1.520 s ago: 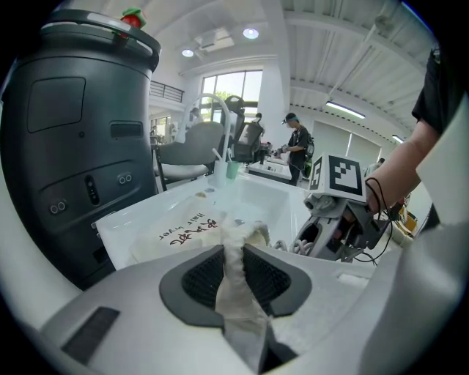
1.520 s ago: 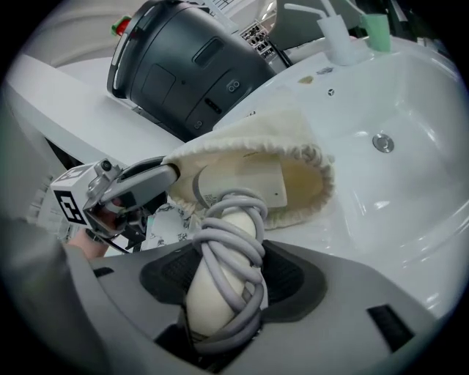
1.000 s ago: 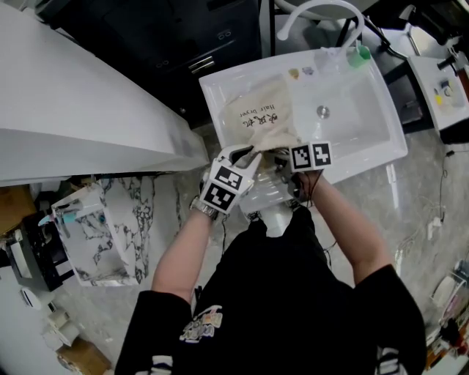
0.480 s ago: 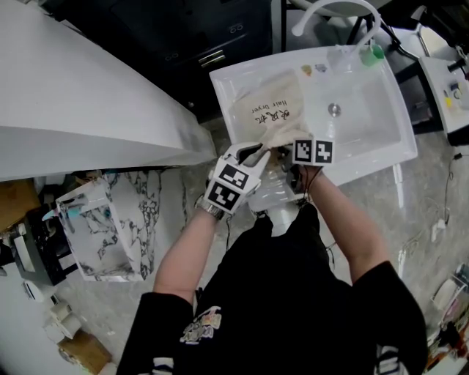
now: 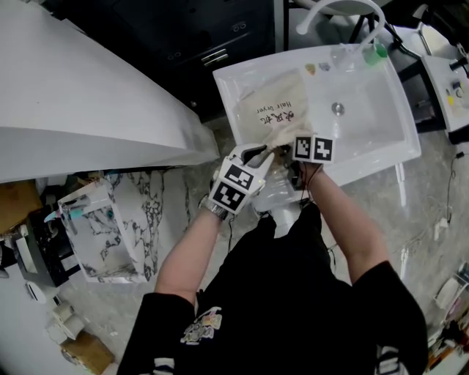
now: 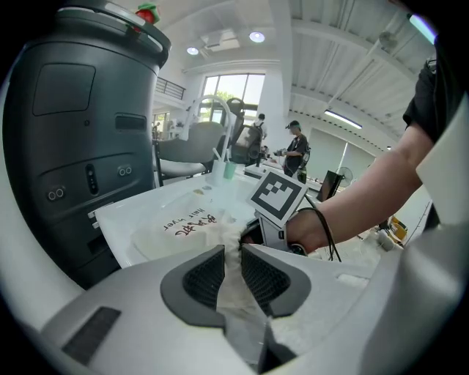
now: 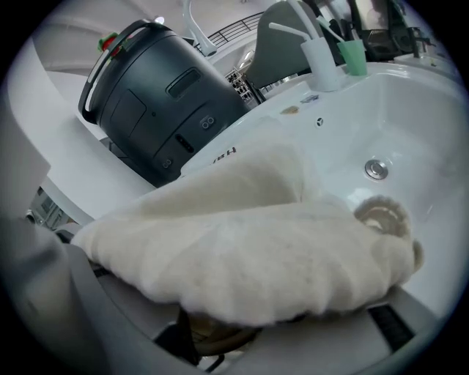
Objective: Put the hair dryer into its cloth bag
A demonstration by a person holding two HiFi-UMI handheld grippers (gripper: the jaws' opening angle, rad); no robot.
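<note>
A cream cloth bag (image 5: 272,111) with dark lettering lies in the left part of the white sink (image 5: 396,155). My left gripper (image 5: 261,152) is shut on the bag's near edge; in the left gripper view the cloth (image 6: 236,289) is pinched between the dark pads (image 6: 201,277). My right gripper (image 5: 292,146) is just right of it, at the bag's mouth. In the right gripper view the bunched bag (image 7: 256,253) fills the wide gap between the jaws, draped over a dark and brownish part of the hair dryer (image 7: 216,338). Most of the dryer is hidden by the cloth.
The sink has a drain (image 5: 338,108), a curved white faucet (image 5: 333,7) and a green cup (image 5: 377,51) at its far rim. A dark grey appliance (image 7: 157,110) stands left of the sink. A long white counter (image 5: 80,110) runs on the left.
My right gripper has shifted a little left across the sink, closer to the left gripper and deeper into the bag's mouth. The left gripper keeps its hold in place.
</note>
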